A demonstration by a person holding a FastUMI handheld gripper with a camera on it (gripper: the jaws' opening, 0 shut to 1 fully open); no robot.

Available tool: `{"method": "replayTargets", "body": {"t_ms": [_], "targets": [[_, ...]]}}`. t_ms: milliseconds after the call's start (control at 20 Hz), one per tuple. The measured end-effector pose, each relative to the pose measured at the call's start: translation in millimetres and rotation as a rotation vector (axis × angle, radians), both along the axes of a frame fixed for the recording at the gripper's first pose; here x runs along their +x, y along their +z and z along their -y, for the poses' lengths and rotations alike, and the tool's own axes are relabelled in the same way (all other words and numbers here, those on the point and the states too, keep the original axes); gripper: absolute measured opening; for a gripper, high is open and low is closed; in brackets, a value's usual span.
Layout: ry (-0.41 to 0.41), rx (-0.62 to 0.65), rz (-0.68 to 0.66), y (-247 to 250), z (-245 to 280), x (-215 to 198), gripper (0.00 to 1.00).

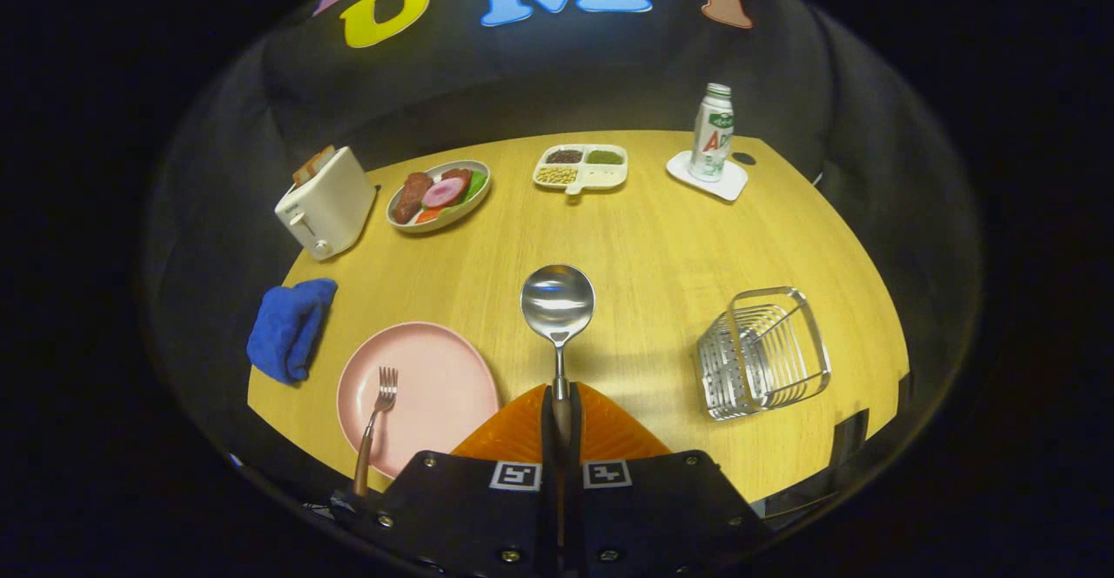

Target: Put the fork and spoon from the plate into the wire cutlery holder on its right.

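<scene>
One metal spoon (557,317), stiff, light and slippery, rides above the bench (661,238) with the gripper (561,417) clamped on its thin handle, while the fork (376,417) waits on the pink plate (435,386), left of the wire cutlery holder (764,352).

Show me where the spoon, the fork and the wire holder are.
spoon (557,301): gripper view, on its bowl, beyond the gripper (561,417) shut on its handle.
fork (385,384): gripper view, on its tines.
wire holder (763,351): gripper view, on its side wires.
</scene>
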State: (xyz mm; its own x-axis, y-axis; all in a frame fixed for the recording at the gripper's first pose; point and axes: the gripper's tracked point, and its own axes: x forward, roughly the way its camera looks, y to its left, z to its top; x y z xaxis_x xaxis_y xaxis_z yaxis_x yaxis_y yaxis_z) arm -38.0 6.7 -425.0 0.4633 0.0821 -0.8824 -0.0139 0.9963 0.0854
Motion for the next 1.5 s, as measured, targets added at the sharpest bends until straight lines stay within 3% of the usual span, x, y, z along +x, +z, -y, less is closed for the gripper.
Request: {"method": "replayTargets", "body": {"t_ms": [300,600,1000,1150,1450,1500], "targets": [[-0.106,-0.069,-0.016,8.1,77.7,-7.7,0.03],[-0.159,-0.111,-0.099,0.2,117.5,-27.5,0.04],[-0.194,-0.090,-0.177,-1.4,130.3,-30.2,0.05],[-0.195,-0.086,-0.156,3.6,131.0,-22.7,0.10],[-0.213,-0.077,-0.119,10.1,130.7,-9.5,0.11],[-0.206,-0.050,-0.114,12.6,125.2,-8.4,0.15]]}}
